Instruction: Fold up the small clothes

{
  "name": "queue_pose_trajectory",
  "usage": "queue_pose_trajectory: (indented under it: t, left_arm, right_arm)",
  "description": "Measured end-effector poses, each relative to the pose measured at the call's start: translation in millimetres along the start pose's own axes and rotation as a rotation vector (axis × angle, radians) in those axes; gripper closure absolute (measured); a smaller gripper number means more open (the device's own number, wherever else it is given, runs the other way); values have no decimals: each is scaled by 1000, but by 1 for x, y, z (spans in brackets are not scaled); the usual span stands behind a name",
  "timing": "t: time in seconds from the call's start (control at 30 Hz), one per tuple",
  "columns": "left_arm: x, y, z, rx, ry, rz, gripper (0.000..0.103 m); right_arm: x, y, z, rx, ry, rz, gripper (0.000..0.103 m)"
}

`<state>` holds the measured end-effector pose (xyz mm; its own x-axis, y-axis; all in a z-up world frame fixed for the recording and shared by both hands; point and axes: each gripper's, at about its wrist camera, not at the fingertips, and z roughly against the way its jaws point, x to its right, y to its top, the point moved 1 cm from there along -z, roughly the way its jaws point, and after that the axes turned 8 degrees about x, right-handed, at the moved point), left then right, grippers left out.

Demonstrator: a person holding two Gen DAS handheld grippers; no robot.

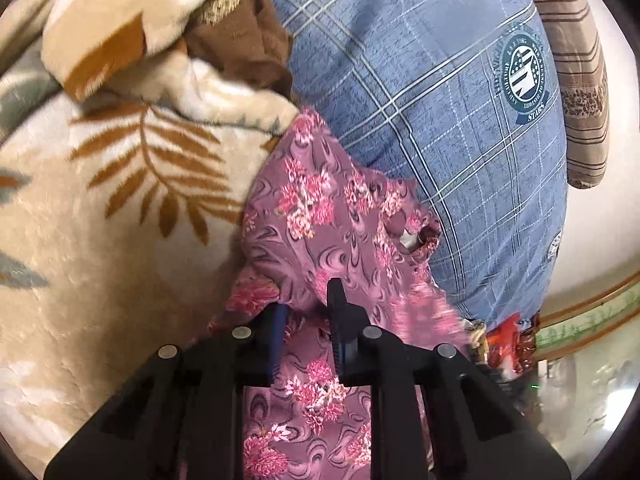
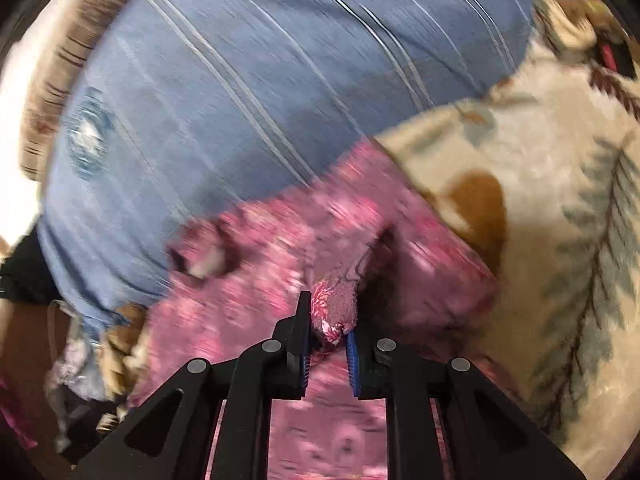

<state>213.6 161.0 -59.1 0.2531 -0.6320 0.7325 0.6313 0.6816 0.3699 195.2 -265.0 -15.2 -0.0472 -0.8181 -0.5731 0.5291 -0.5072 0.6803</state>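
Observation:
A small mauve garment (image 1: 320, 216) with pink flowers lies crumpled where the blue checked bedsheet (image 1: 420, 100) meets a cream leaf-print blanket (image 1: 100, 200). My left gripper (image 1: 306, 304) is shut on a fold of its cloth, which drapes over and between the black fingers. In the blurred right wrist view the same garment (image 2: 288, 232) spreads ahead. My right gripper (image 2: 330, 320) is shut on a bunched edge of it that sticks up between the blue pads.
A brown cloth (image 1: 248, 44) sits bunched at the blanket's top. A striped brown pillow (image 1: 580, 80) lies at the far right edge of the sheet. Loose clothes (image 2: 88, 360) pile at the lower left of the right wrist view.

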Motion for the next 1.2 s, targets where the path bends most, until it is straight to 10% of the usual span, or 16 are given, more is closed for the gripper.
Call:
queue_pose_trajectory:
  t: [0.1,0.3,0.47,0.53,0.63,0.77,0.87,1.07,1.2]
  left_arm:
    - [-2,-1,-7,-34,37,-9,87]
    - [-7,-8,-2,-73,78,14,87]
    - [29,-12,30,68,-11,-107,47]
    - [34,-10,27,93,29,-149,47]
    - [21,-5,3,36,180,-169,47]
    - [10,-7,-11,6,300,-213,48]
    - [13,-9,-10,-7,328,-249,48]
    - [30,-12,6,17,218,-282,39]
    - [35,-32,-23,-53,358,-436,32]
  right_arm:
    - [-1,13,5,52,-6,30,89]
    - [26,-13,-18,-124,-164,54,81]
    - [30,4,2,-25,-101,-65,48]
    - [31,4,-10,-58,-130,-60,52]
    - [21,1,-21,-105,-144,20,92]
    - [10,5,-4,14,-99,67,91]
    - [26,-5,-30,-151,-220,111,89]
    - [2,5,27,21,-113,132,72]
    - [11,-31,1,-145,-192,233,70]
